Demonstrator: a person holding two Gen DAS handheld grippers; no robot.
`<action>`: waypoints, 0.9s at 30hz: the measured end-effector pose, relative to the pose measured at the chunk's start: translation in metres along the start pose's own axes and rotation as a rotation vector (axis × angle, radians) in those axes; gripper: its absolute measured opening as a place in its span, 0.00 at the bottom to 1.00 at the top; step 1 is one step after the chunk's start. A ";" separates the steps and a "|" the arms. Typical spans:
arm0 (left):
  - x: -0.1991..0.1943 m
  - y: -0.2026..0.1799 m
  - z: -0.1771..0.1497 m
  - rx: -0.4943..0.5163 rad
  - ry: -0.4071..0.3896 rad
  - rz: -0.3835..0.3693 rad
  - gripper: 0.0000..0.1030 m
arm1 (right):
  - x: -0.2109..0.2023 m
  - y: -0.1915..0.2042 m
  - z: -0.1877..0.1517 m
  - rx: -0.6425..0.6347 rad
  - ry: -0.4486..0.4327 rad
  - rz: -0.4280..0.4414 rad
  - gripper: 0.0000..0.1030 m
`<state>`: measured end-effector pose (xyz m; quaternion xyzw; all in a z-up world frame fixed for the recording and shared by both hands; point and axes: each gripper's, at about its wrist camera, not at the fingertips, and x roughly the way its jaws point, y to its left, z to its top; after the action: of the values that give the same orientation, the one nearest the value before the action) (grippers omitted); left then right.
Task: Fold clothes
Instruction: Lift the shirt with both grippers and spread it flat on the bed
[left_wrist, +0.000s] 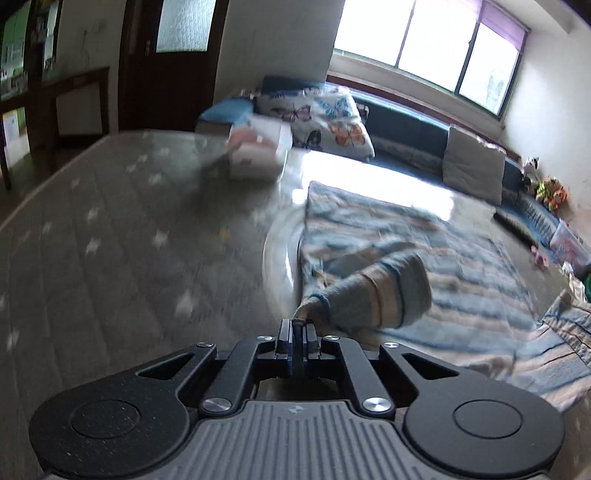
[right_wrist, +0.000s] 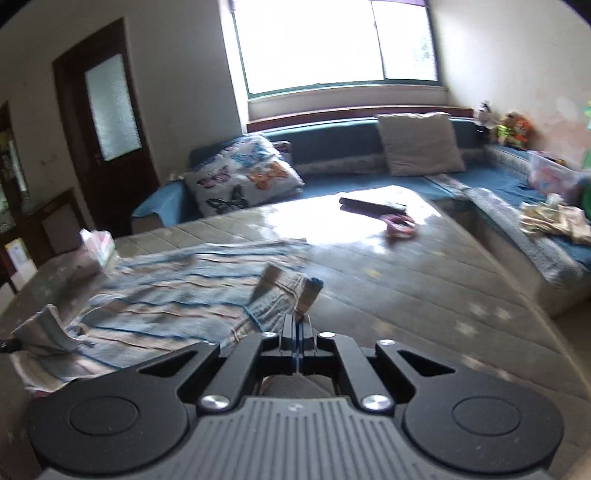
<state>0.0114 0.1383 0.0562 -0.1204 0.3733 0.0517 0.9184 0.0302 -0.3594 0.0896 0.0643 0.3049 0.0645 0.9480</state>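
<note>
A blue, white and tan striped garment (left_wrist: 424, 240) lies spread on a grey quilted mattress (left_wrist: 110, 229). My left gripper (left_wrist: 296, 326) is shut on a lifted sleeve end (left_wrist: 373, 291) of it, raised off the mattress. In the right wrist view the same striped garment (right_wrist: 166, 295) lies to the left. There my right gripper (right_wrist: 296, 325) is shut on another raised sleeve end (right_wrist: 284, 291), which stands up in front of the fingers. Both views are motion-blurred.
A tissue box (left_wrist: 255, 151) sits on the mattress near the garment's far edge. A dark folded item (right_wrist: 373, 206) and pink scissors (right_wrist: 400, 225) lie farther back. A butterfly pillow (right_wrist: 240, 177), a grey cushion (right_wrist: 421, 144), a clothes pile (right_wrist: 554, 218) and a blue bench ring the bed.
</note>
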 end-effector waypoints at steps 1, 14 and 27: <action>-0.001 0.001 -0.006 0.007 0.013 -0.002 0.06 | -0.003 -0.005 -0.006 0.007 0.021 -0.016 0.01; -0.014 -0.035 -0.031 0.268 -0.043 0.035 0.52 | 0.017 -0.008 -0.039 -0.051 0.126 -0.082 0.65; 0.010 -0.082 -0.047 0.598 -0.084 -0.008 0.54 | 0.075 0.038 -0.053 -0.161 0.190 0.024 1.00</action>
<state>0.0020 0.0470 0.0319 0.1564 0.3333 -0.0591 0.9279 0.0560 -0.3058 0.0099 -0.0150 0.3865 0.1059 0.9161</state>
